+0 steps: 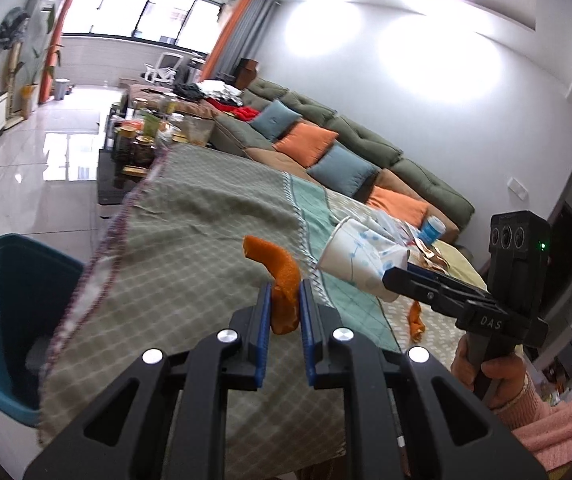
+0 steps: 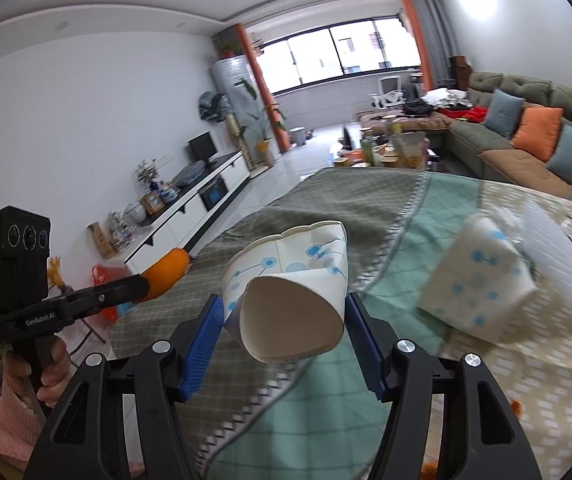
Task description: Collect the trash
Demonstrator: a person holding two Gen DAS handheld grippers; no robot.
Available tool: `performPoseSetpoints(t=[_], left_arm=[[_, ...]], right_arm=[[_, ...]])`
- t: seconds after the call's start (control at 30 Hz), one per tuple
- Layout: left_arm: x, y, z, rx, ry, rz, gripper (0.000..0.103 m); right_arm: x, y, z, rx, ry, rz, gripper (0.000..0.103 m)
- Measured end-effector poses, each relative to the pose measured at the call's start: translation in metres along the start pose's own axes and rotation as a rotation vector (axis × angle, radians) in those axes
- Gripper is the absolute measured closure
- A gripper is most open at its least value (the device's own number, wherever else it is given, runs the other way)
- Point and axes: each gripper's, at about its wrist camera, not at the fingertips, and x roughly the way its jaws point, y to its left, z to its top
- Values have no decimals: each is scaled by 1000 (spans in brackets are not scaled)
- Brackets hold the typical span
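My left gripper [image 1: 286, 292] is shut on a curled orange peel [image 1: 280, 276] and holds it above the cloth-covered table [image 1: 206, 208]. The peel also shows in the right wrist view [image 2: 168, 270]. My right gripper [image 2: 284, 312] is shut on a crushed white paper cup with blue dots [image 2: 289, 280], lifted above the table. That cup also shows in the left wrist view [image 1: 359, 258], at the tip of the right gripper [image 1: 391, 274]. A teal trash bin [image 1: 10, 320] stands on the floor left of the table, below the left gripper.
A second blue-dotted paper cup [image 2: 481, 280] is blurred at the right, with white wrappers behind it. Another orange peel piece [image 1: 415, 320] lies on the table. A blue-lidded container [image 1: 431, 230] and foil wrappers lie farther along. A sofa with cushions [image 1: 325, 148] runs behind the table.
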Motion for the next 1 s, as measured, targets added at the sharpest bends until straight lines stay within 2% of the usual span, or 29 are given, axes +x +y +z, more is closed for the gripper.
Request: performPoseSetpoints(t=[0.63, 1.0], left_arm=[[-68, 65, -3, -116, -116, 182, 88], [-86, 94, -9, -180, -130, 260, 88]], right_arm=[[68, 84, 16, -171, 84, 155, 41], [110, 124, 24, -239, 150, 222, 41]])
